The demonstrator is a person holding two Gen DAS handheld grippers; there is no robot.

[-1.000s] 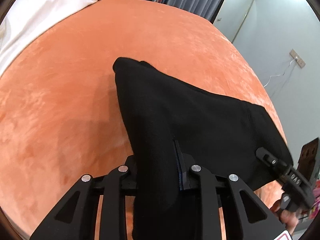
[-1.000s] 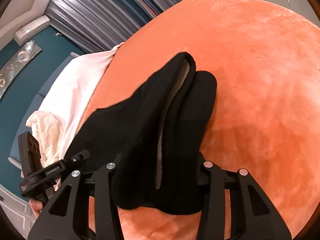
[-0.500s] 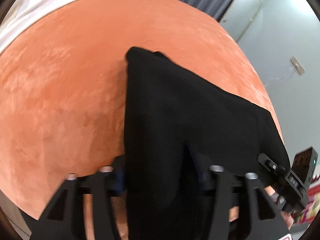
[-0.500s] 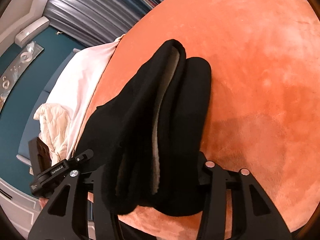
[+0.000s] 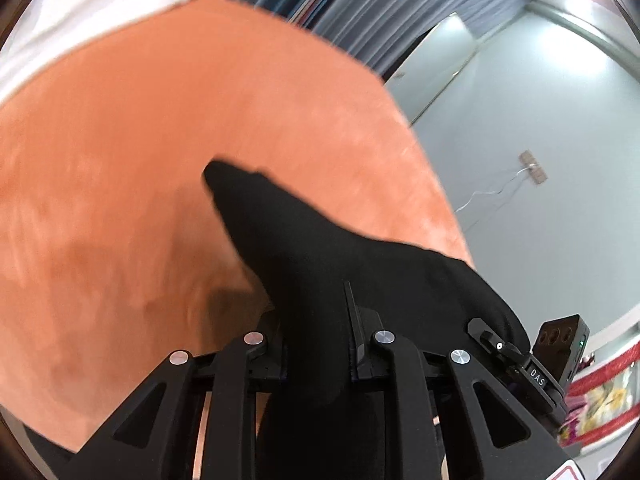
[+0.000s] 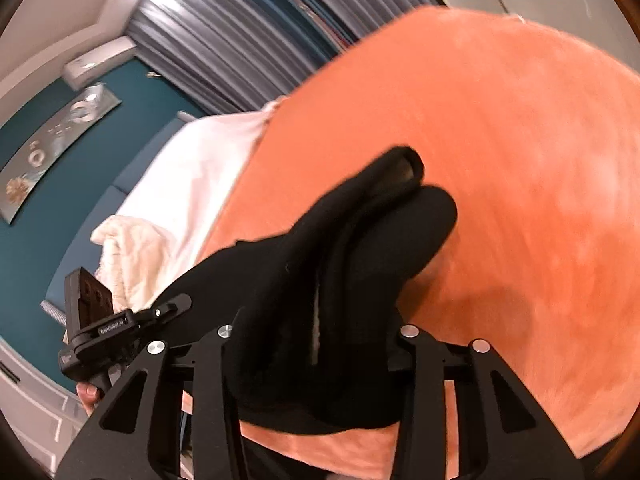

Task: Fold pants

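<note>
**Black pants held up at the near edge of an orange bed cover**

The pants [image 5: 320,280] hang from both grippers, lifted at the near end while their far tip lies on the orange cover [image 5: 120,160]. The left gripper [image 5: 316,344] has its jaws pinching the dark cloth, which spills down between the fingers; the right gripper [image 6: 316,344] has its jaws pinching a thick bundle of the same garment. Broad bare cover lies to the left and beyond the far tip, and the cover's near edge runs just under both grippers.

The left view alone shows the pale wall [image 5: 540,160] with a socket and trailing cord, and the right gripper's body beside the pants. The right view alone shows the white bedding [image 6: 192,176], a teal wall [image 6: 40,220], and the pants' doubled end with a pale lining showing.
</note>
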